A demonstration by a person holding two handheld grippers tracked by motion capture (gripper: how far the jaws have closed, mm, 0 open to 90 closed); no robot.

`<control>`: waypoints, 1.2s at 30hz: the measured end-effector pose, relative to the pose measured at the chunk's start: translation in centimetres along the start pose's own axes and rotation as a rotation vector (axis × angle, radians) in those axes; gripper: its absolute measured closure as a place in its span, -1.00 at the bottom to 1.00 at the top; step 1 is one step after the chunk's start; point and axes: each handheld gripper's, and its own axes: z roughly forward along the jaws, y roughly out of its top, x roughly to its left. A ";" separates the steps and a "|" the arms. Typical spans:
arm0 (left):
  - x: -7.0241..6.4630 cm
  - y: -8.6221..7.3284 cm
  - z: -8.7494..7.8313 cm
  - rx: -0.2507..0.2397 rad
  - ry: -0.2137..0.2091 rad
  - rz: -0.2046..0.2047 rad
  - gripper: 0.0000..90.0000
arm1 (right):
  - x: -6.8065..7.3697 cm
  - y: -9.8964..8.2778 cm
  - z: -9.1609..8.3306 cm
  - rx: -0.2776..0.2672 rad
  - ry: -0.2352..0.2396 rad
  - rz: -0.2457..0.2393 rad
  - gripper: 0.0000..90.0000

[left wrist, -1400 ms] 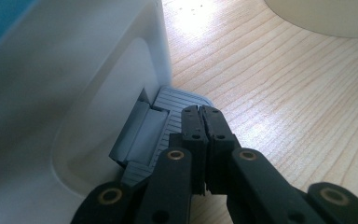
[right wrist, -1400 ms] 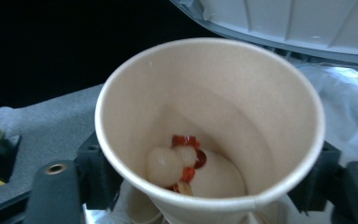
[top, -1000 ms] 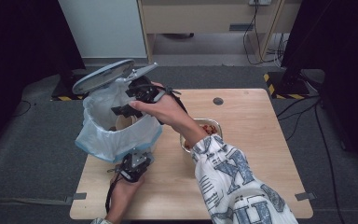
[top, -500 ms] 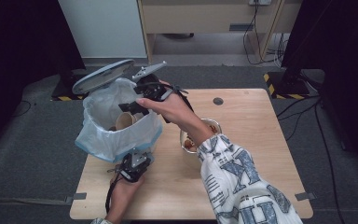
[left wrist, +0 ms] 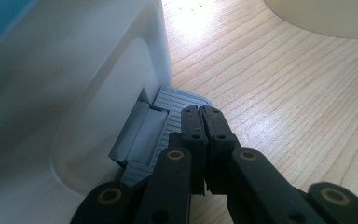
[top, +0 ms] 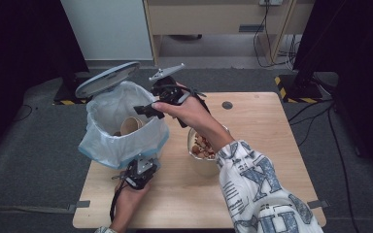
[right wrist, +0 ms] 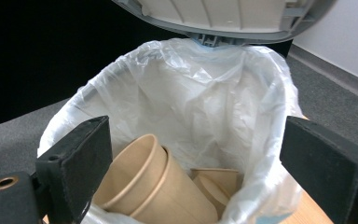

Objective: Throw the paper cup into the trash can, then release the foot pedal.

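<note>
1. Bin: it stands at the near left of the table, with its lid raised at the far side, so the lined mouth is open for waste to be dropped in.
2. Pedal: it is pressed down by the left gripper, whose jaws are fully closed and hold nothing. The closed tips are used as a single pushing point, and the lid is judged to be held up by this pressure.
3. Right gripper: it is held over the right rim of the bin, pointing into the mouth. Its jaws have just been opening and now stand wide apart with nothing between them, as seen in the right gripper view.
4. Cups: two nested paper cups lie tilted inside the liner, directly below the open jaws; a further piece of brown card lies beside them. The position is consistent with a release over the mouth.
5. Bowl: it stands on the table just right of the bin, with scraps inside, within easy reach of the right hand.
</note>
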 end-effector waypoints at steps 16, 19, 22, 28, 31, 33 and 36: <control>0.0 0.0 0.0 0.001 -0.003 -0.005 0.94 | -2.3 -1.4 -3.1 -0.015 -0.054 0.025 -0.80; 0.0 0.0 0.0 0.001 -0.003 -0.005 0.92 | -3.1 -1.9 -4.1 -0.021 -0.075 0.038 -0.80; 0.0 0.0 0.0 0.001 -0.005 -0.009 0.91 | -4.0 -2.4 -5.1 -0.023 -0.094 0.048 -0.80; -0.6 0.3 -0.5 -0.018 0.007 -0.015 0.52 | -5.1 -3.3 -6.6 -0.027 -0.125 0.068 -0.80; -0.9 0.5 -1.3 -0.049 0.013 -0.019 0.34 | -5.6 -3.7 -7.2 -0.024 -0.137 0.070 -0.80; -0.9 0.5 -1.6 -0.062 0.007 -0.028 0.30 | -5.9 -4.0 -7.6 -0.024 -0.145 0.074 -0.80; -1.0 0.4 -1.8 -0.060 -0.002 -0.027 0.25 | -6.4 -4.3 -8.1 -0.027 -0.157 0.081 -0.80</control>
